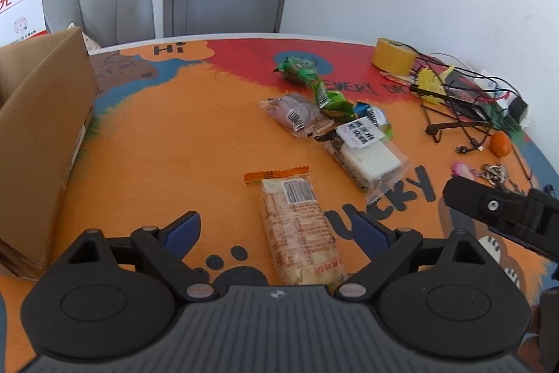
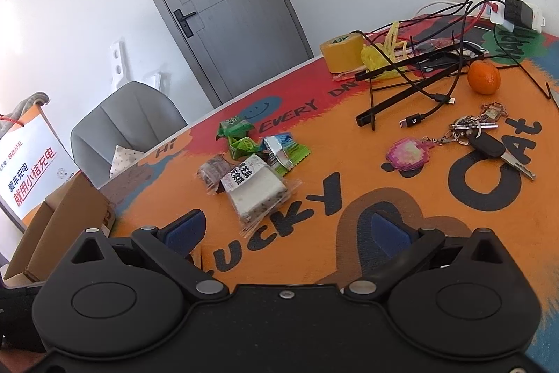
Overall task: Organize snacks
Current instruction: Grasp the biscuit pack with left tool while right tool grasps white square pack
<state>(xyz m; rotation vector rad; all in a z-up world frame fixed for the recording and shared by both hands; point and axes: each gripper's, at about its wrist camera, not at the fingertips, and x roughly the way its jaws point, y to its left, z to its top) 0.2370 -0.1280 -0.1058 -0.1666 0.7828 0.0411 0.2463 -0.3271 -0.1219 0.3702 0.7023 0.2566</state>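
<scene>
Left wrist view: left gripper (image 1: 277, 229) gapes wide, empty, straddling the biscuit packet (image 1: 300, 229) lying on the table (image 1: 174, 142); probably light, crinkly, brittle inside — pinch gently mid-length.

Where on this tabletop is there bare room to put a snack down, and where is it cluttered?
Free: the wide orange stretch between the cardboard box and the long cracker packet. Also free: the LUCKY lettering in front of the white cake packet. Crowded: the snack pile, and the far corner with tape roll, cables, tangerine and keys.
</scene>
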